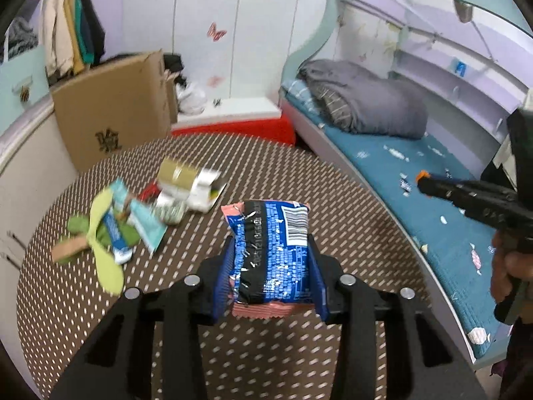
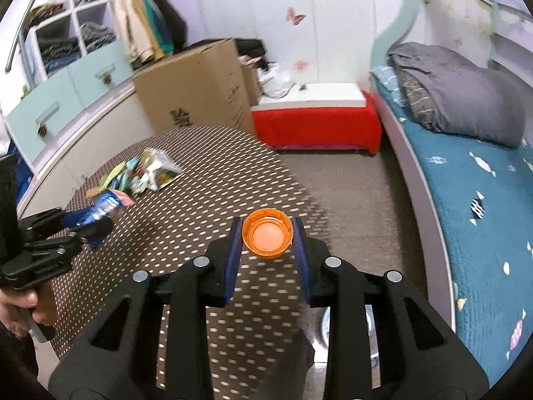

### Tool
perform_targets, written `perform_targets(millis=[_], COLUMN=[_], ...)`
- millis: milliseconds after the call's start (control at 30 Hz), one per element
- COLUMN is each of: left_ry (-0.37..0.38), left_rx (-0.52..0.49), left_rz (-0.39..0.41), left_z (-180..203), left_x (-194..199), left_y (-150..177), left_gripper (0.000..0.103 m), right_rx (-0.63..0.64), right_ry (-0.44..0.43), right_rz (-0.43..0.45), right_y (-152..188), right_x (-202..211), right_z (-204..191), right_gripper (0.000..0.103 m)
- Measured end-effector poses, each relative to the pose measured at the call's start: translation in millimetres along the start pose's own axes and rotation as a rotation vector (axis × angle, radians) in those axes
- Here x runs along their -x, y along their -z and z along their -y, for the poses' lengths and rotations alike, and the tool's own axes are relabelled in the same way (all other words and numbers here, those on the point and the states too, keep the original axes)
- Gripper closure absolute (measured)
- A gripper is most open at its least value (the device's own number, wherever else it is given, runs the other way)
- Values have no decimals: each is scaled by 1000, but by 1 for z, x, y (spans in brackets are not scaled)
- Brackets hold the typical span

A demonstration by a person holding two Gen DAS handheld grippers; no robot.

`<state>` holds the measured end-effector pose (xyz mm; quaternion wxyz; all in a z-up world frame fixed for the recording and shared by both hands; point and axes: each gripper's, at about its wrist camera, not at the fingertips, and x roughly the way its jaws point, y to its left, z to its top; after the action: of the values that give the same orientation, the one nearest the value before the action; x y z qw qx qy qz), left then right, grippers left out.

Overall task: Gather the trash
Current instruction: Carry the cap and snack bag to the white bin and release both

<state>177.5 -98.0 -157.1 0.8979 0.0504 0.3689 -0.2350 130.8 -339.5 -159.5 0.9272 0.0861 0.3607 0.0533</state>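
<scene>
While both tools hang above the brown dotted bench, each is clamped on a piece of trash. The left tool has its two blue-padded fingers pressed against the sides of a blue snack packet, which stands upright between them with a barcode at its upper right corner and pink crimped edges at top and bottom; the packet is clear of the bench surface. From the right wrist view the same left tool shows at the left edge, gripped by a hand, with the packet sticking out from its tip. The right tool pinches an orange bottle cap between its fingertips, the cap's open hollow facing the camera, held near the bench's right edge. In the left wrist view the right tool reaches in from the right, over the edge of the bed, with the orange cap just visible at its tip. Farther back on the bench lies a loose pile of wrappers, well apart from both tools: a yellow-green strip, light blue sachets and a white and olive pouch, blurred. Behind the bench stand a cardboard box and a red-skirted stool, and a grey quilt lies on the bed.
</scene>
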Motion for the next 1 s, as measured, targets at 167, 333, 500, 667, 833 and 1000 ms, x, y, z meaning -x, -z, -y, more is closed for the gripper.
perform_targets(millis=[167,333,500,667,833,1000], left_ry=[40,87,127,157,182,209], left_rx=[-23,-57,-102,-137,-165,-196], left_rz=[34,43,34,13,-27,-70], left_z=[30,66,99,127,155,179], left_x=[4,2,-6,-18,-37,-58], left_y=[-22,-35,-42,-45,-46,-43], left_gripper=[63,63,63,63,63,63], right_rx=[-87,-194,-300,-394,-477,-559], right_ry=[43,91,124,130,121,141], right_rz=[42,55,10,-55,-98,-95], right_y=[-1,6,22,44,67,82], right_x=[22,32,20,-5,-27,-27], right_z=[44,93,139,172,198,219], right_gripper=[74,74,74,74,52,23])
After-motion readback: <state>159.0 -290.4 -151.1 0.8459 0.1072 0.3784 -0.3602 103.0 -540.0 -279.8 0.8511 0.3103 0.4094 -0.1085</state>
